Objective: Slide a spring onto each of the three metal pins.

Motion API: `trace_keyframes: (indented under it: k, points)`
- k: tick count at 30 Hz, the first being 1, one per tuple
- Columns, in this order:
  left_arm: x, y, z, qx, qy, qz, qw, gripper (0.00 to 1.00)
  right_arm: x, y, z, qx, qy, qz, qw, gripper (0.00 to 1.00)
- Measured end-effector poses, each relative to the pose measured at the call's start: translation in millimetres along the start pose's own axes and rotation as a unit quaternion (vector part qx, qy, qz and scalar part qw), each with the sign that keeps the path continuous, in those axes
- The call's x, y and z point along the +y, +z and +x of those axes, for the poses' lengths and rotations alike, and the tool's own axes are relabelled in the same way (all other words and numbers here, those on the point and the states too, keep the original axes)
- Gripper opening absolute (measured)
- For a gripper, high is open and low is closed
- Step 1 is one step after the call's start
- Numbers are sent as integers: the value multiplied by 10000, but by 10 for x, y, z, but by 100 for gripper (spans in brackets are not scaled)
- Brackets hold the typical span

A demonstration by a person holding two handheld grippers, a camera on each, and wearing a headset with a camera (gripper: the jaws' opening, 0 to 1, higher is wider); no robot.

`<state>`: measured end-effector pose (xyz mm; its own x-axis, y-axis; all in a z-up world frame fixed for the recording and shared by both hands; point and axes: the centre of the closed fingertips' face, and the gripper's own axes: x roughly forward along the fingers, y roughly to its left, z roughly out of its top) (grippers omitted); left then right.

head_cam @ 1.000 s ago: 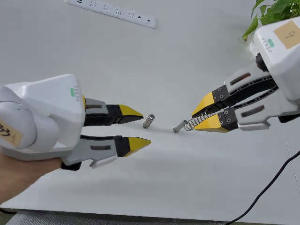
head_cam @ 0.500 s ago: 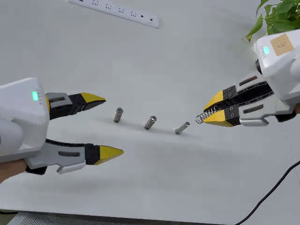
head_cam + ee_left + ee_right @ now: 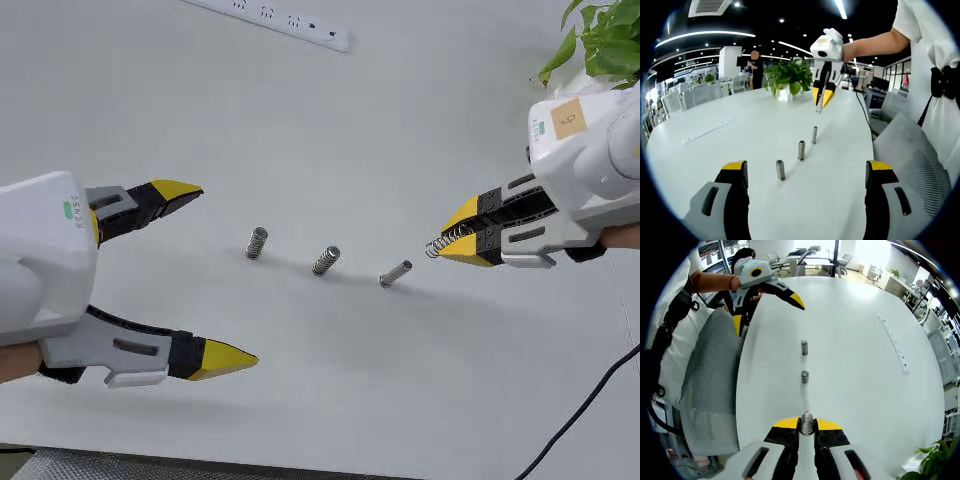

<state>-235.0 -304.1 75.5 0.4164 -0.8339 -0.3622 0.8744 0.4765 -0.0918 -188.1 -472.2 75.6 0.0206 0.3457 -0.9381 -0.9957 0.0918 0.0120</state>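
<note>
Clamped a loose spring [image 3: 440, 243] in the right gripper [image 3: 445, 244], jaws drawn narrow on it, coils poking out past the yellow tips. Held it in the air over the white table [image 3: 400, 120], just right of the bare pin [image 3: 396, 273], close but apart from it. Counted three pins in a slanting row on the tabletop: found the bare one at the right end, then the middle pin [image 3: 326, 260] and the left pin [image 3: 257, 242], each wrapped in its own spring. Had the left gripper [image 3: 218, 272] spread wide, jaws far apart, off to the left of the row, near the left pin without touching it. Looked down the row in the left gripper view: sprung pins nearest, bare pin farthest, right gripper beyond with the spring sticking out of its tips. Caught that spring end-on between the tips in the right gripper view, two sprung pins lined up ahead. Noted a power strip [image 3: 280, 17] at the table's far side and a potted plant [image 3: 605, 45] off to the right.
</note>
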Motion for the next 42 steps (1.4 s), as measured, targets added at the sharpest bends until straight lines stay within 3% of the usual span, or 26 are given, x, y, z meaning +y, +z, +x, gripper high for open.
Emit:
trace_keyframes:
  k: [12,42]
  points:
    - [26,-26,14,-36,22,-63,10000,99,29,-53,253,193,85,-15,9998,7]
    - [-31,-6,48,-77,-83,-127,9999,99,-32,-134,399,212,178,105,9996,7]
